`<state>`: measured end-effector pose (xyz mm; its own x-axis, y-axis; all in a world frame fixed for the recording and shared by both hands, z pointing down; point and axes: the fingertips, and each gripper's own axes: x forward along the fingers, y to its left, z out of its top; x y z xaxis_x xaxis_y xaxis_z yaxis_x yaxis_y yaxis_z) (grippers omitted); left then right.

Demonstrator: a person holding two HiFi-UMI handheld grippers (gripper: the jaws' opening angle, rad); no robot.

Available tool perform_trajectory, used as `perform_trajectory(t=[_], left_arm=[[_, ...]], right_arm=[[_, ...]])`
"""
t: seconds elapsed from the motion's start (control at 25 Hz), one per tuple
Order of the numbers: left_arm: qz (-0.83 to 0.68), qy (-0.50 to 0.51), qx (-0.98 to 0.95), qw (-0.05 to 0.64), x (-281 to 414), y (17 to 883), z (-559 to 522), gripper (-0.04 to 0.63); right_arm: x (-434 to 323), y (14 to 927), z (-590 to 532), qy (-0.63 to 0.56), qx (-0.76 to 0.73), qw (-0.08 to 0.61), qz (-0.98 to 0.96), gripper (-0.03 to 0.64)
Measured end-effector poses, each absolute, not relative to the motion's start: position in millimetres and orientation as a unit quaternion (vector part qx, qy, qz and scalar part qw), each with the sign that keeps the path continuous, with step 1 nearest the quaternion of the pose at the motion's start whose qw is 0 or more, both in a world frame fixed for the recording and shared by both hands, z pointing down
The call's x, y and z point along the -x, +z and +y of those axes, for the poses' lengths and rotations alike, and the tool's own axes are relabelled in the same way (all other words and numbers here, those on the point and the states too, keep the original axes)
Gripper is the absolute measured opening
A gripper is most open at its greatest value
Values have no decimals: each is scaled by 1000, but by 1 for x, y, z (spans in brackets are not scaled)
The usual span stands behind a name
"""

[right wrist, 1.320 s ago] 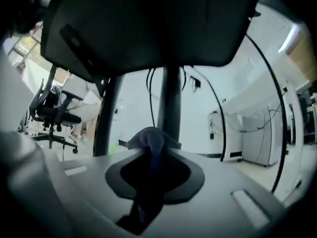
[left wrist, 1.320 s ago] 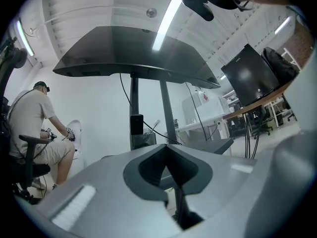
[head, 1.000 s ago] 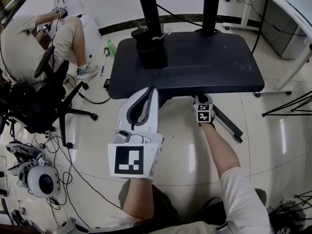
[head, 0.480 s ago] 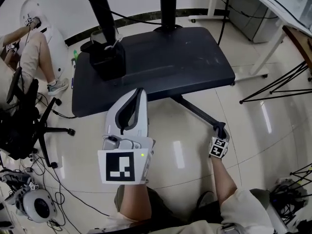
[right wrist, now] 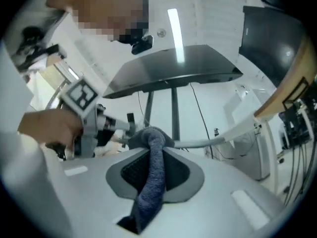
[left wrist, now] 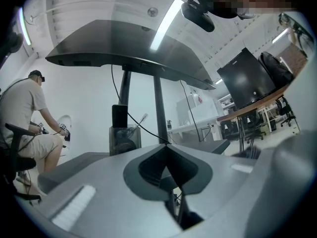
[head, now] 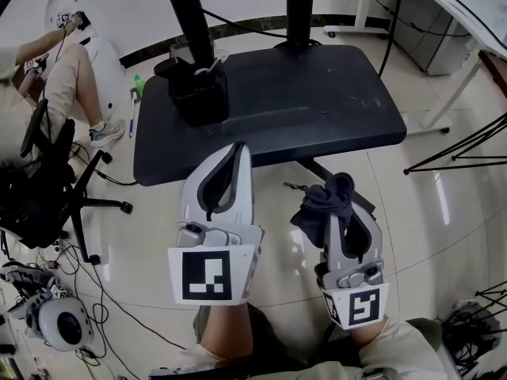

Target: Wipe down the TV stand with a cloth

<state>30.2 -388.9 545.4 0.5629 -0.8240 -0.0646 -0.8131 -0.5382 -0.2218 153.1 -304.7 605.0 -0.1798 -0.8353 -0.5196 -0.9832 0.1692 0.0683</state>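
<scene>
The TV stand's dark base plate lies on the floor ahead, with two black poles rising from it. In the left gripper view the base plate shows just beyond the jaws. My left gripper is shut with nothing in it, its tips over the plate's near edge. My right gripper hangs over the floor tiles short of the plate, shut on a dark grey cloth. In the right gripper view the cloth runs down between the jaws and bunches at the tips.
A black holder with cables stands on the plate's left part. A person sits at far left by an office chair. Cables and a white headset lie on the floor at left. Tripod legs and a white desk frame stand at right.
My right gripper has come up from the floor beside the stand's leg and now carries the cloth close to me. The left gripper has stayed near the plate's front edge.
</scene>
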Motion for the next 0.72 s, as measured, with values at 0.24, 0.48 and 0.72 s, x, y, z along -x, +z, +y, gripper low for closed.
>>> perform_trajectory(t=[0.24, 0.48, 0.72], left_arm=[[506, -38, 855, 108, 4, 540, -378, 69], [516, -13, 851, 97, 19, 428, -408, 71], [520, -67, 848, 84, 41, 220, -370, 116]], right_arm=[[-135, 490, -293, 218, 581, 205, 757, 54], [-140, 338, -346, 183, 581, 205, 766, 55], [-148, 165, -328, 141, 610, 203, 752, 55]])
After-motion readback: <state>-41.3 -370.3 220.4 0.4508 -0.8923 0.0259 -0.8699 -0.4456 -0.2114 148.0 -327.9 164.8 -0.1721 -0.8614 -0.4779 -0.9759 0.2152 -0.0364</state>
